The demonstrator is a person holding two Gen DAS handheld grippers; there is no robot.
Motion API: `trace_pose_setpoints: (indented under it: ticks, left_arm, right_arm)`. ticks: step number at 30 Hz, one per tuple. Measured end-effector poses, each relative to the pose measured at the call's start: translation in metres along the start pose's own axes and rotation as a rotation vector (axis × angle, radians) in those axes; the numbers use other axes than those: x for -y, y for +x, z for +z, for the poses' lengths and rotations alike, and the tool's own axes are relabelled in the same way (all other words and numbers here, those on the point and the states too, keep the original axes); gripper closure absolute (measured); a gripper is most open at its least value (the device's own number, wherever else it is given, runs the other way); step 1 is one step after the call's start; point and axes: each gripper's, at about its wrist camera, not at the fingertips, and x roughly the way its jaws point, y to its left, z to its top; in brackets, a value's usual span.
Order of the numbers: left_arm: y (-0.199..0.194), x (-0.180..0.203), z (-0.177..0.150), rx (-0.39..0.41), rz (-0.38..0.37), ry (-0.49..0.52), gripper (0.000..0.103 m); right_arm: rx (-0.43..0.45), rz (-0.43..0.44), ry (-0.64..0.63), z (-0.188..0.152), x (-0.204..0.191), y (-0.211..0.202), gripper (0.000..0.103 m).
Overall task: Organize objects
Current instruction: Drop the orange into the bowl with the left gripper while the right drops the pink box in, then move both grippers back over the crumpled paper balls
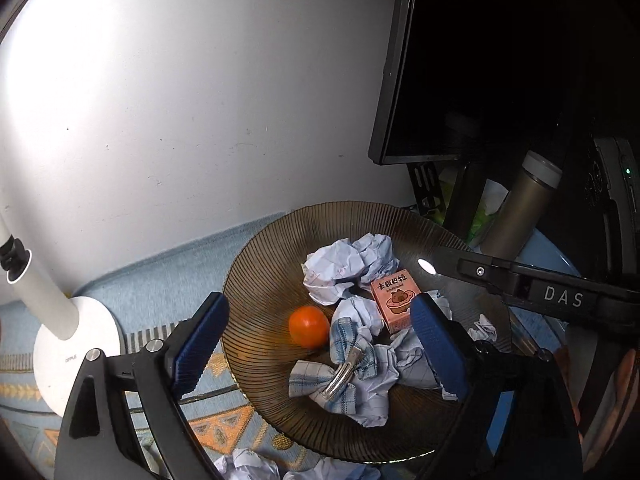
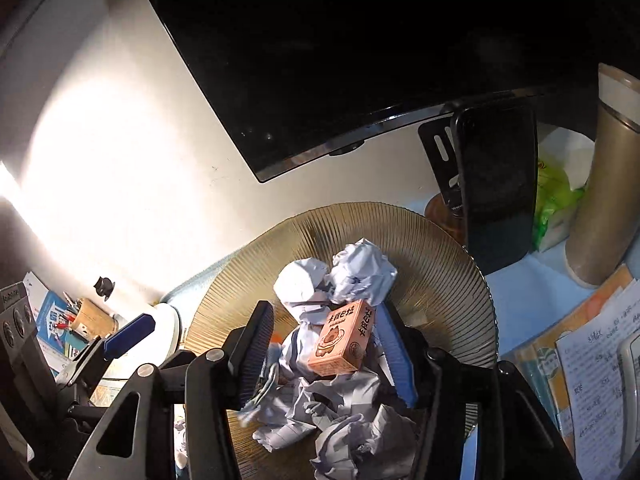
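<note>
A ribbed amber glass plate (image 1: 256,280) holds crumpled paper balls (image 1: 348,268), an orange fruit (image 1: 309,326), a plaid bow hair clip (image 1: 340,372) and a small pink box (image 1: 394,300). My left gripper (image 1: 316,344) is open above the plate, its blue pads either side of the fruit and bow. My right gripper (image 2: 320,354) is open, its pads either side of the pink box (image 2: 344,338), which lies on the paper balls (image 2: 360,268) in the plate (image 2: 440,280). The right pad is close to or touching the box. The right gripper's arm also shows in the left wrist view (image 1: 560,296).
A white lamp base (image 1: 72,352) stands left of the plate on a patterned blue mat (image 1: 220,424). A black monitor (image 1: 460,60), a gold flask (image 2: 600,208), a dark phone (image 2: 496,184), green tissue pack (image 2: 556,200), papers (image 2: 592,360) and a pen cup (image 2: 90,316) surround it.
</note>
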Motion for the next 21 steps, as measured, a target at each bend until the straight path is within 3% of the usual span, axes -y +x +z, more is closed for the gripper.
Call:
trace_pose_setpoints:
  ticks: [5,11,13,17,21]
  left_arm:
    - [-0.042,-0.019,-0.001,0.055,-0.006,-0.053,0.011]
    - [-0.125,-0.051,-0.025,0.171,0.027,-0.105,0.011]
    - [-0.152,-0.068,-0.042,0.193,0.058,-0.125,0.011]
    - [-0.189,-0.109,-0.089,0.216,0.179,-0.192,0.006]
    - [-0.191,-0.167,-0.150,0.174,0.276,-0.350,0.005]
  right_arm:
    - [0.029,0.015,-0.023,-0.005,-0.013,-0.024,0.050]
    - [0.057,0.061,-0.138,-0.032,-0.060,-0.069,0.045]
    - [0.064,0.074,-0.184,-0.048,-0.078,-0.083,0.039]
    - [0.043,0.130,-0.257,-0.090,-0.107,-0.093,0.039]
    - [0.004,0.146,-0.280,-0.142,-0.121,-0.067,0.039]
